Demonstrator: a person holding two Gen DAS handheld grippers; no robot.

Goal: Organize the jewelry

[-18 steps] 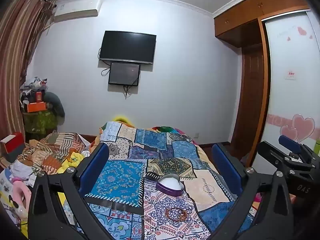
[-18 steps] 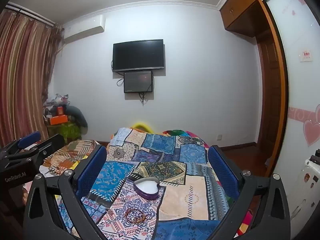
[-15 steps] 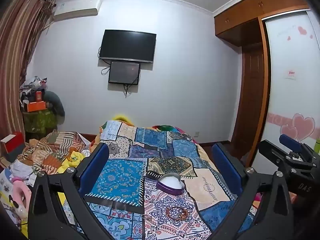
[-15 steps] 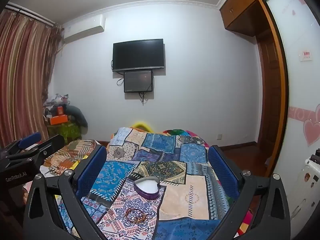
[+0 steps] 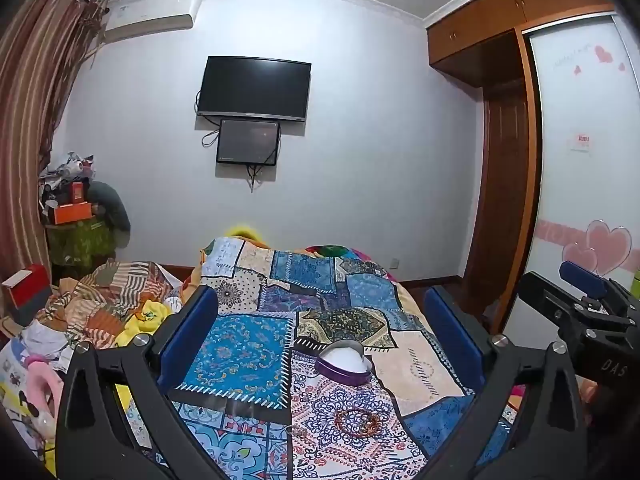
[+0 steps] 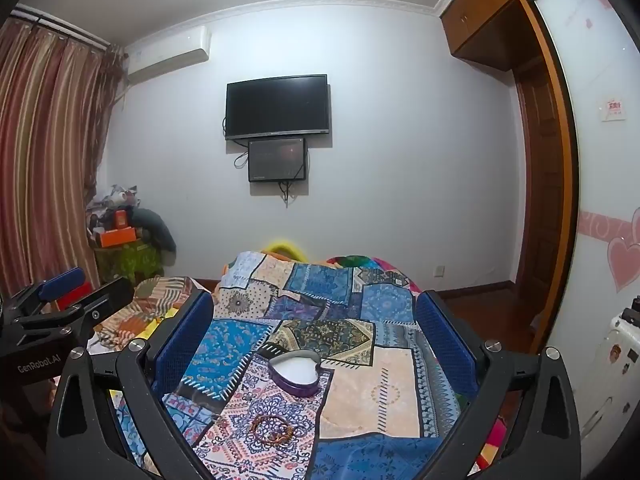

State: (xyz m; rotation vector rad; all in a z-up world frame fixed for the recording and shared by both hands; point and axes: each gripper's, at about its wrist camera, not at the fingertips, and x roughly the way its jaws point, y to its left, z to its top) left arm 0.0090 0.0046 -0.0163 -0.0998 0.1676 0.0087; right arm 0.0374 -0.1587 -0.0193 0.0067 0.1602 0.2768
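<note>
You have open patchwork bed (image 5: 248, 344) ahead; both grippers' fingers (image 5: 188, 328) are spread wide, empty, with bracelet (image 5: 357, 421) and heart box (image 6: 295, 372) lying beyond them.

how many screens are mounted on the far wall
2. A large black television hangs high on the white wall, and a smaller dark screen sits directly beneath it, cables dangling below. Both appear off. Nothing suggests others are hidden.
</note>
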